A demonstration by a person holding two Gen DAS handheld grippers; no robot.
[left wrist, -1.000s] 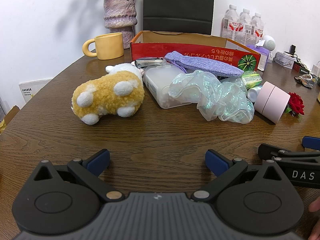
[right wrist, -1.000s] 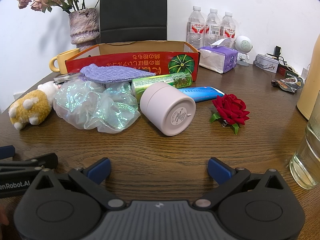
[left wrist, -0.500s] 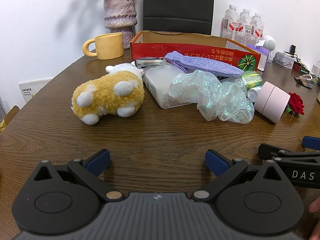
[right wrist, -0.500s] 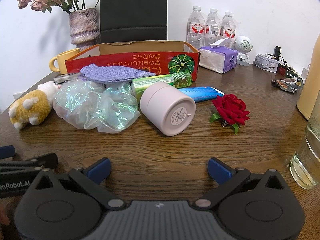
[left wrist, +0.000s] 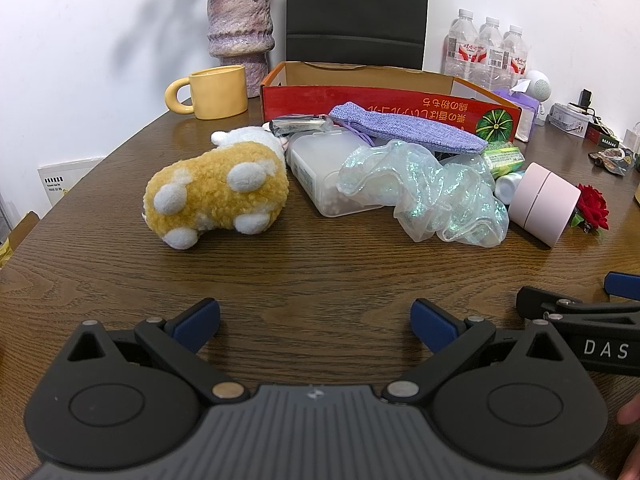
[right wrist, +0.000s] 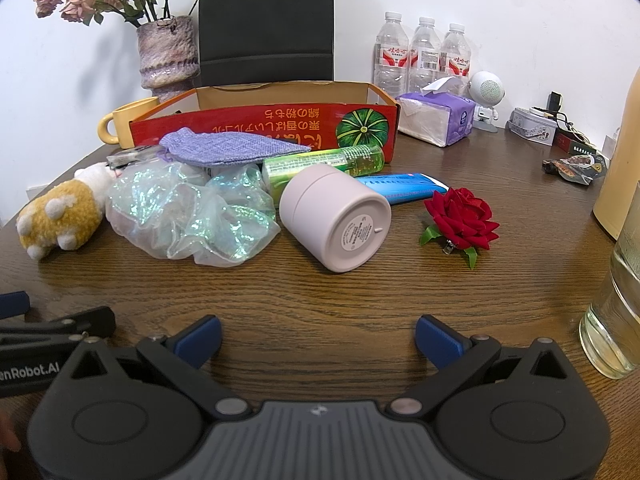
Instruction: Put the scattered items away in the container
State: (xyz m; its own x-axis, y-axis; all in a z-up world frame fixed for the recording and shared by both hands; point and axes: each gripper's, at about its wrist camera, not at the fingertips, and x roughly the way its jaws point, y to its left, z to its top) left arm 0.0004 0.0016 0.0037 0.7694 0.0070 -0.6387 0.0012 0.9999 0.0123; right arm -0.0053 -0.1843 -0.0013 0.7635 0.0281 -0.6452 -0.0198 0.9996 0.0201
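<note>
Behind the clutter on the wooden counter (right wrist: 320,292) stand a yellow mug (left wrist: 216,91), a purple vase (left wrist: 240,36) of dried flowers, three water bottles (right wrist: 424,54), a tissue pack (right wrist: 438,118) and, at the right edge, a glass of water (right wrist: 618,312).

round dark wood table (left wrist: 312,264), grain running left-right, fills the lower half of both views. white wall (left wrist: 100,40) behind, plain, with a soft shadow of flower stems at 10 o'clock in the left view. black chair back (left wrist: 356,12) at 12 o'clock, just behind the table's far edge. light is even and bright, faint sheen on the wood. in the left view, at 9 o'clock below the table rim, a white paper with a barcode (left wrist: 60,184) leans at the wall.
</note>
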